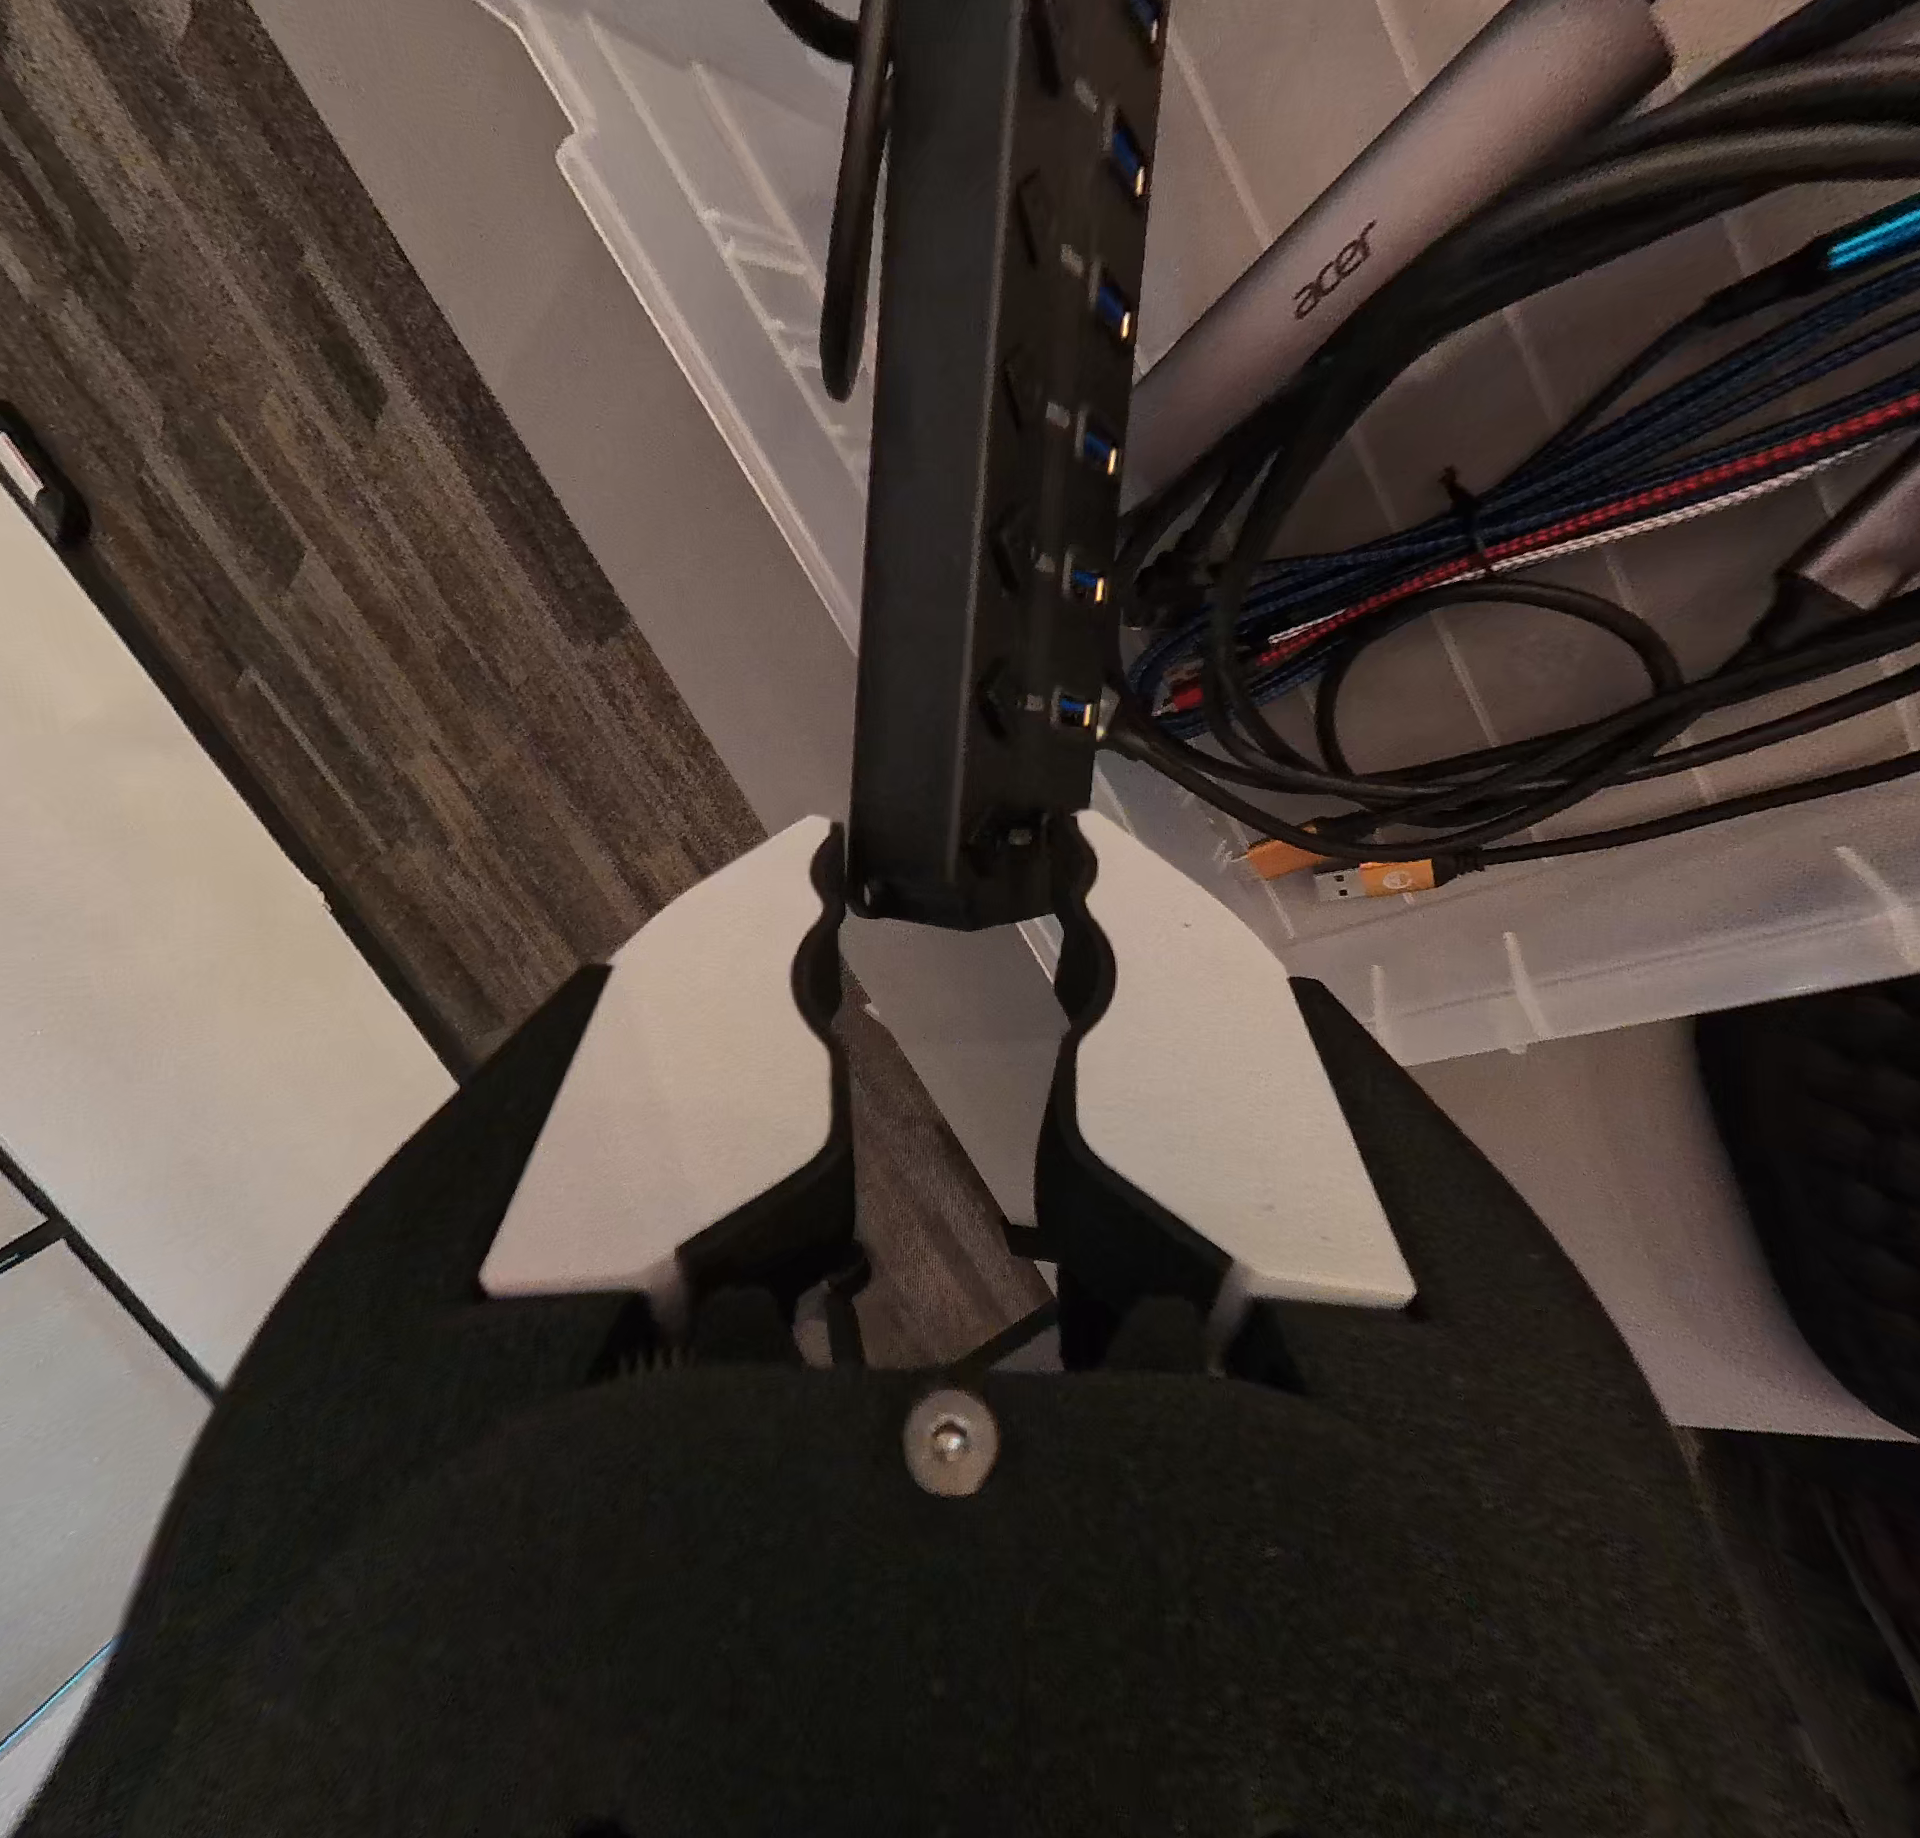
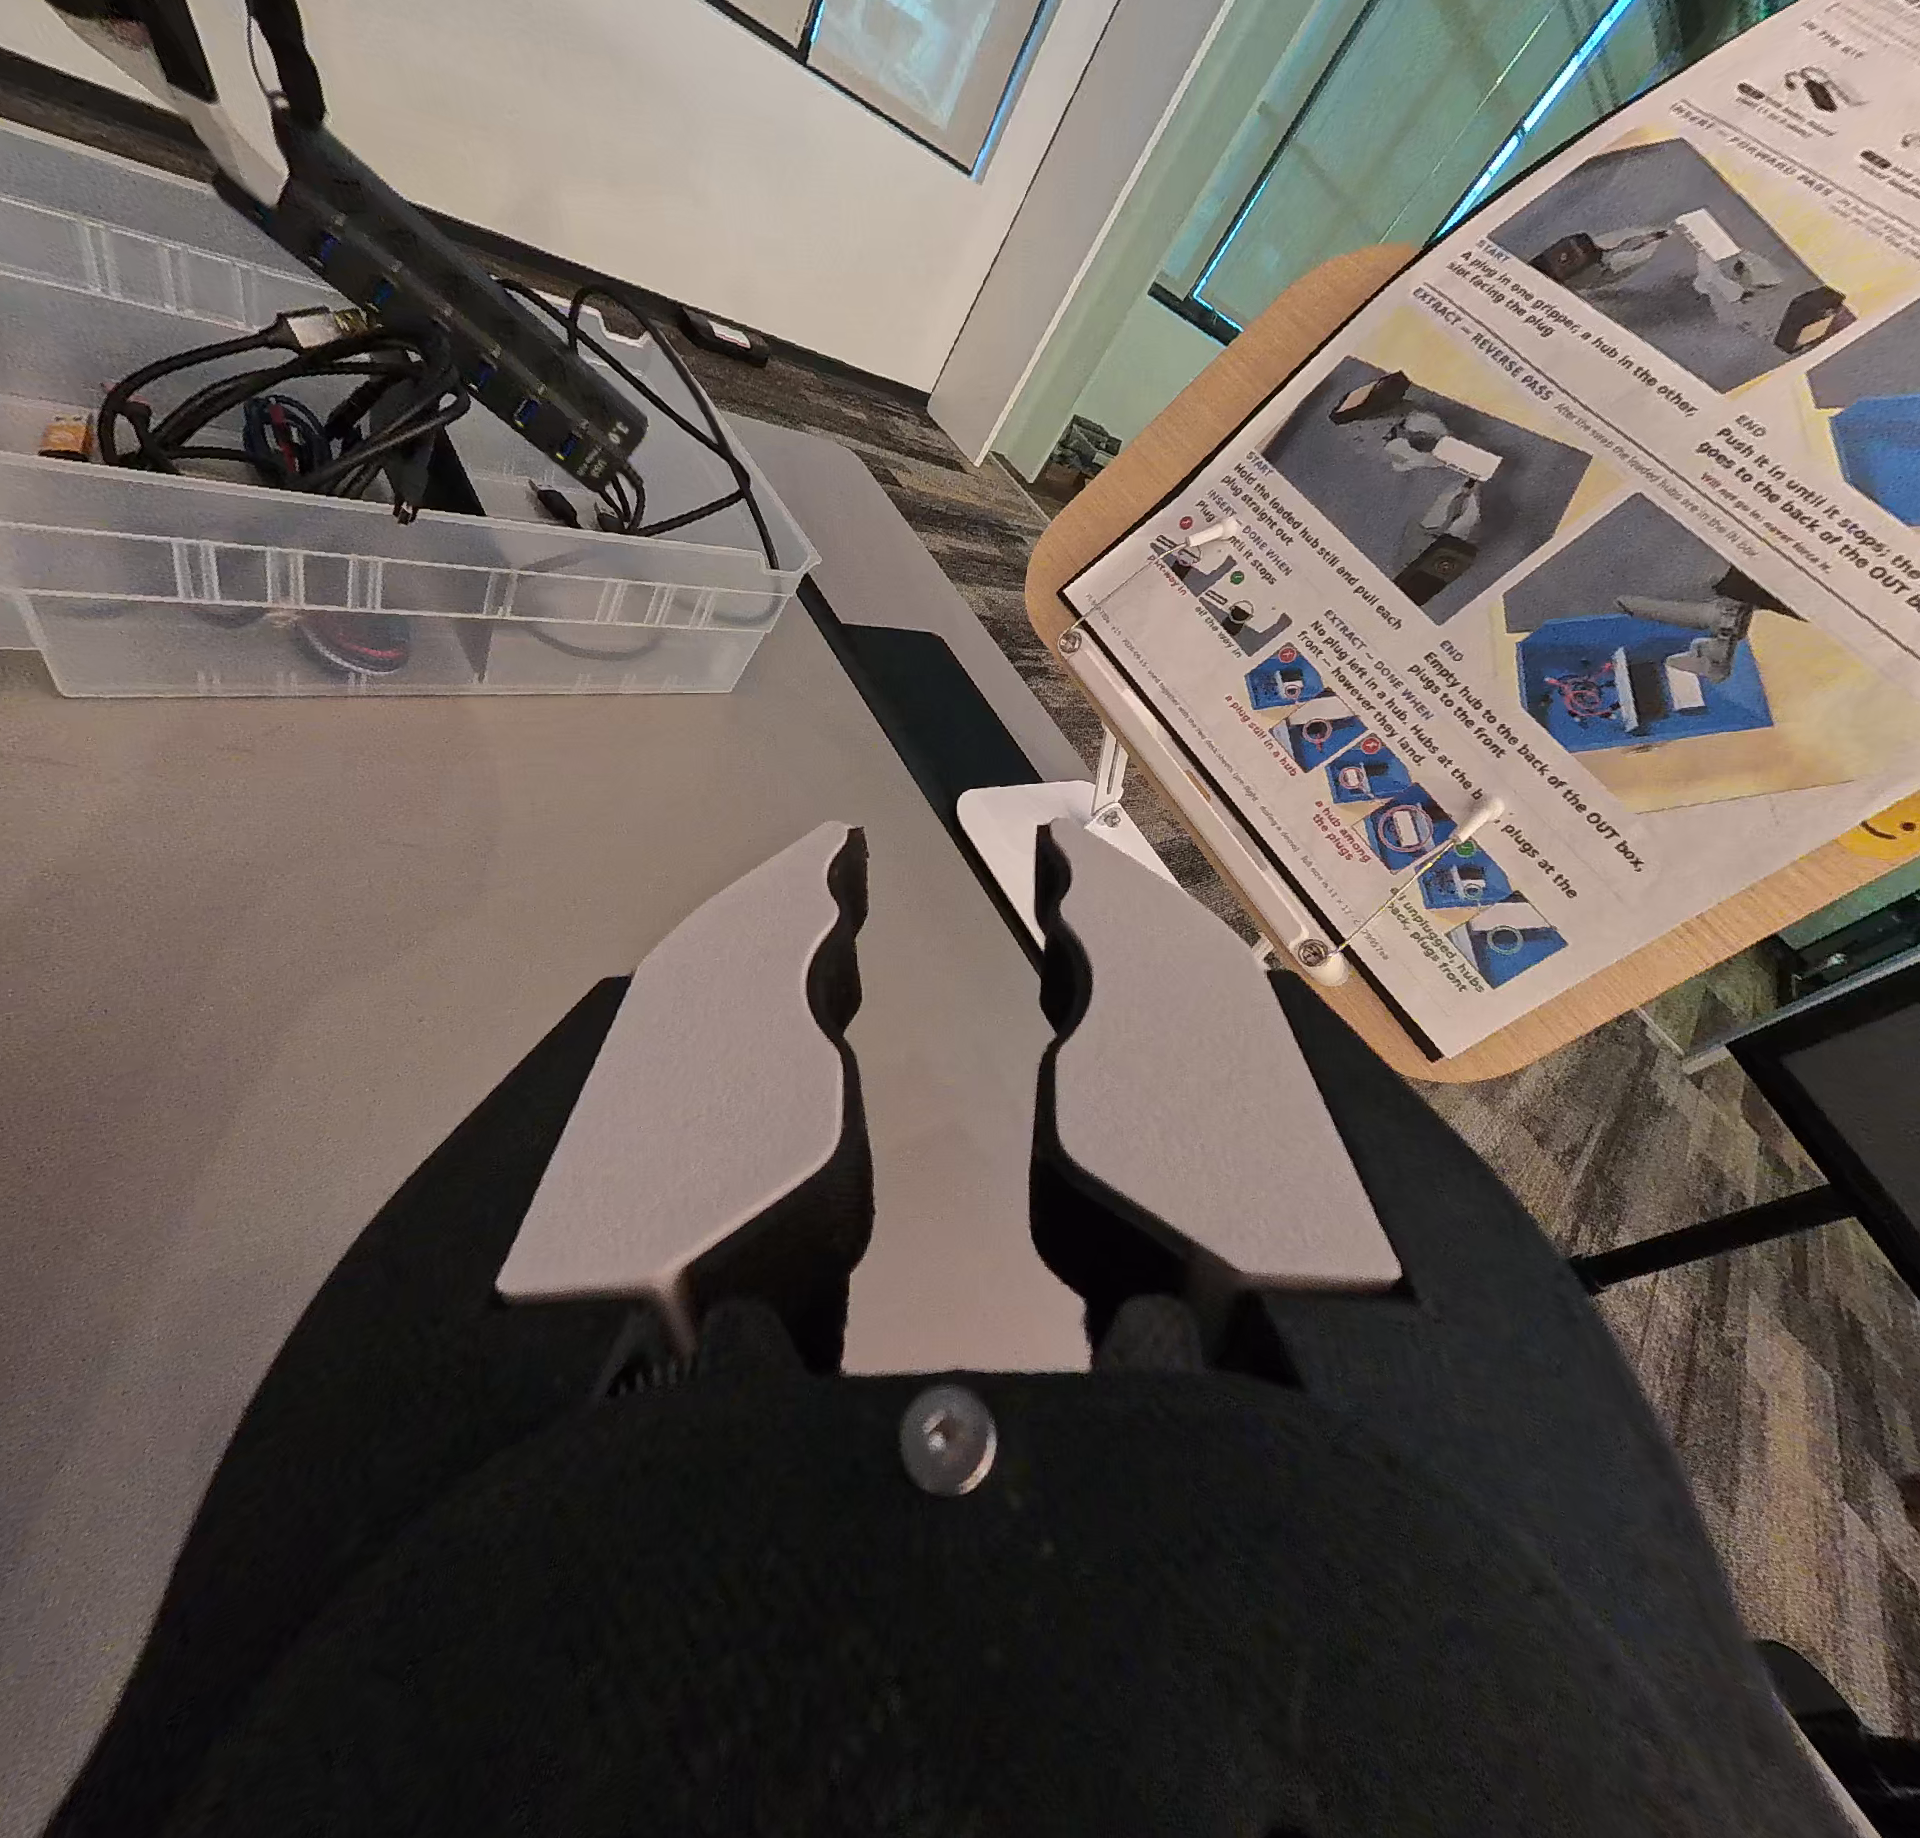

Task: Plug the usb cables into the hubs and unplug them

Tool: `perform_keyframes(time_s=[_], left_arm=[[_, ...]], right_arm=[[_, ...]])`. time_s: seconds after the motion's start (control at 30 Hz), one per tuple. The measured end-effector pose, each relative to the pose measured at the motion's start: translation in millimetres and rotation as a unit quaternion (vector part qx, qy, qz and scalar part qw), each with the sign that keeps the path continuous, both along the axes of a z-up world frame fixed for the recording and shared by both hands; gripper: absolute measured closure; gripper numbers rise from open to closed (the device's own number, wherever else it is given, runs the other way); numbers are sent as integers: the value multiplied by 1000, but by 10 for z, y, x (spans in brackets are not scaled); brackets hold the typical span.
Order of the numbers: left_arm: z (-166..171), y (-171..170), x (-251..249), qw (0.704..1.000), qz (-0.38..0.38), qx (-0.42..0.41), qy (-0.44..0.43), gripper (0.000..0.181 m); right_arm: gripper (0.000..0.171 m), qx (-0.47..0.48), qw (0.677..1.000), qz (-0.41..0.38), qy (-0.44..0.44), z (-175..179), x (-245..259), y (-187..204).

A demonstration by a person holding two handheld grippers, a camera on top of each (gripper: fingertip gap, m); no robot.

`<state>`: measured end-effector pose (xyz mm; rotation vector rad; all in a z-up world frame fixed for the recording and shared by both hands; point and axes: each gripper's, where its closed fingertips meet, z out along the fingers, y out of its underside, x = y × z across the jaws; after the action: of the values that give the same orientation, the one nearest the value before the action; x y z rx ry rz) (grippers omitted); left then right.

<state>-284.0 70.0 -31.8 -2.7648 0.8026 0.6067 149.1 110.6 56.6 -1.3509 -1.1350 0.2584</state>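
Note:
My left gripper (image 1: 961, 869) is shut on the near end of a long black USB hub (image 1: 997, 417) with a row of blue ports, and holds it above a clear plastic bin (image 1: 1558, 978). The bin holds tangled black cables (image 1: 1455, 562), braided blue and red cables (image 1: 1558, 510), an orange USB plug (image 1: 1351, 879) and a grey hub (image 1: 1382, 261). In the right wrist view the left gripper (image 2: 249, 126) holds the black hub (image 2: 457, 334) tilted over the bin (image 2: 416, 635) at far left. My right gripper (image 2: 951, 853) is open and empty above the grey table (image 2: 312, 905).
A printed instruction sheet (image 2: 1558, 541) stands on a wooden board (image 2: 1143, 417) at the right. A white stand foot (image 2: 1003, 832) sits by the table's edge. Carpet floor (image 1: 343, 500) lies beyond the table. A black coiled object (image 1: 1818, 1217) lies at right. The black coiled object (image 1: 1818, 1217) lies around 25 cm away from my left fingertips.

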Motion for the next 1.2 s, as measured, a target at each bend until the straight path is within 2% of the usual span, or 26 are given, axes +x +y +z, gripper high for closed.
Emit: perform_keyframes(time_s=[0.43, 0.57, 0.7, 0.93, 1.2], left_arm=[[-63, 101, 25, 996, 15, -12, -83, 147], [23, 86, 2, 998, -2, -47, -37, 148], [224, 89, 100, 997, -46, -63, 6, 148], [787, 160, 262, 989, -107, -71, 76, 149], [1470, 129, 755, 965, -214, -63, 138, 150]], right_arm=[[139, -3, 1000, 3, 4, -3, 5, 2], [139, -17, 1000, 22, 6, -73, -99, -35], [139, -35, 994, 99, 13, -197, -389, -235], [139, -69, 986, 150, 38, -318, -630, -369], [139, -44, 954, 281, 92, -153, -1235, -497]])
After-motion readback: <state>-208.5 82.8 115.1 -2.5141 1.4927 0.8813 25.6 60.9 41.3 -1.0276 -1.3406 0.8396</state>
